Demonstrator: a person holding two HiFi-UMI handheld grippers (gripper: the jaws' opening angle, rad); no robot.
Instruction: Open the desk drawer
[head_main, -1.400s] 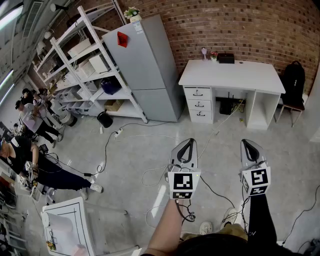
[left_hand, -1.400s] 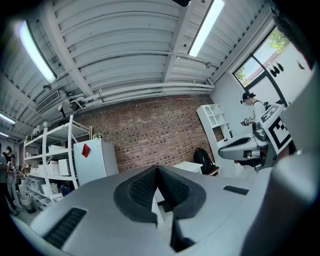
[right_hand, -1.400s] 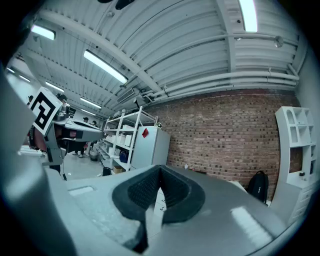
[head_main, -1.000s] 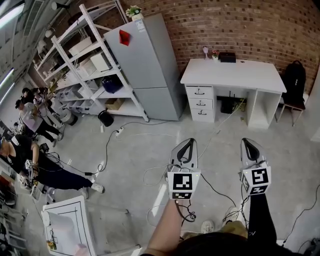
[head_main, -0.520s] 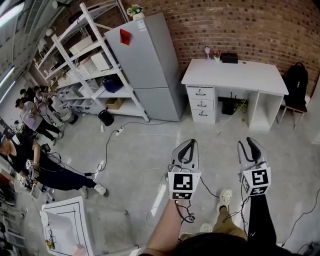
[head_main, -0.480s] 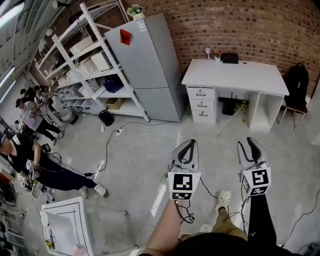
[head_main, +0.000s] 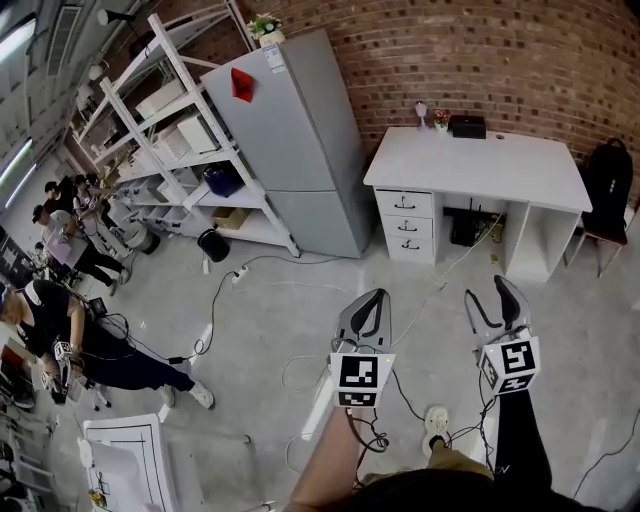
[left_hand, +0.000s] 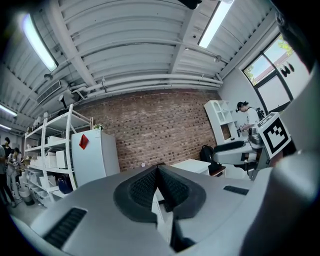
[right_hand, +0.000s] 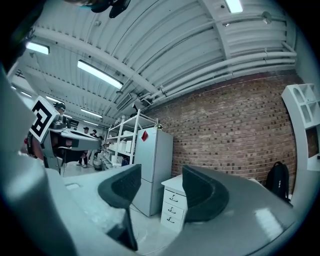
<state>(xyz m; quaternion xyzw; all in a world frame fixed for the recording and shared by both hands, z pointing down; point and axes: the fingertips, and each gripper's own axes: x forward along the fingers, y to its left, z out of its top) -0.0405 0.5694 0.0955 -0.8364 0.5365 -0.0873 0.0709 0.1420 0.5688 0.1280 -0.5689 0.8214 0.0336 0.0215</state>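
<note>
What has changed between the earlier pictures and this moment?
The right gripper has just been opening its jaws, with nothing between them. Both grippers came nearer to the white rectangular desk. The left gripper stayed shut, and the three desk drawers stayed closed.

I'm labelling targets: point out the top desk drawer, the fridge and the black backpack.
top desk drawer (head_main: 405, 201): head view, front panel at the handle.
fridge (head_main: 285, 135): head view, upper door.
black backpack (head_main: 608, 175): head view, its middle.
</note>
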